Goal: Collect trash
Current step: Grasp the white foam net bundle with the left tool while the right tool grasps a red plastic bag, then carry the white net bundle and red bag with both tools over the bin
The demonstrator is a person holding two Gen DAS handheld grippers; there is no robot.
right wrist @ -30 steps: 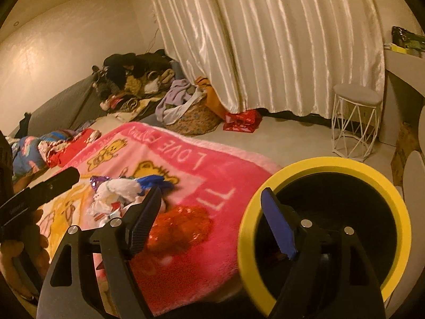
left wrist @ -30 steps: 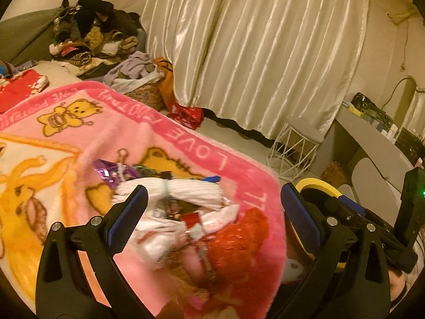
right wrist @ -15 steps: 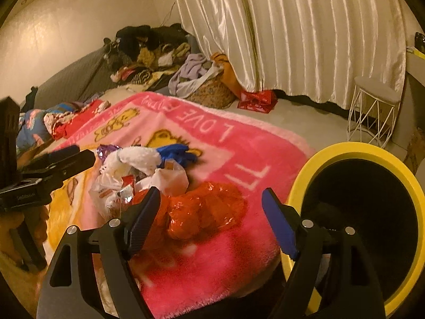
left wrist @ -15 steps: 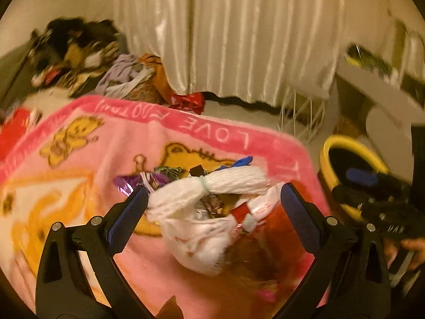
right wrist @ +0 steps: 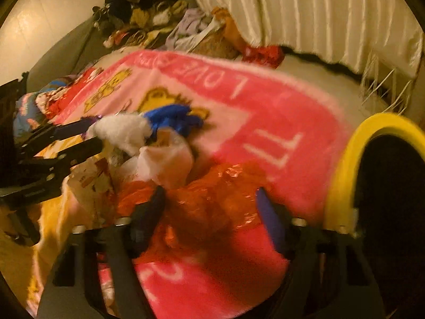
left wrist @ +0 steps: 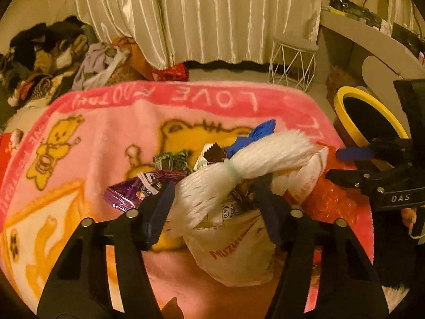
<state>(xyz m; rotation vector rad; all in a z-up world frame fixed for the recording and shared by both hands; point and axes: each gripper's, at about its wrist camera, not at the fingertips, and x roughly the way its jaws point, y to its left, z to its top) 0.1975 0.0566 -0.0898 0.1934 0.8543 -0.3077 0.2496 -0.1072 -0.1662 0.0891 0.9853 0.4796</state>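
A pink blanket (left wrist: pixel 111 122) fills most of the left wrist view. At 3 o'clock beside its edge stands a yellow-rimmed bin (left wrist: pixel 345 117). On the blanket, near centre, a trash pile: a white bag (left wrist: pixel 239 250), a white yarn bundle (left wrist: pixel 247 164) across its top, a red plastic wrapper (right wrist: pixel 212 199) at 4 o'clock, a purple wrapper (left wrist: pixel 124 194) at 9 o'clock. The left gripper (left wrist: pixel 216 204) is spread apart around the yarn bundle and bag top. The right gripper (right wrist: pixel 211 218) gapes wide around the red wrapper.
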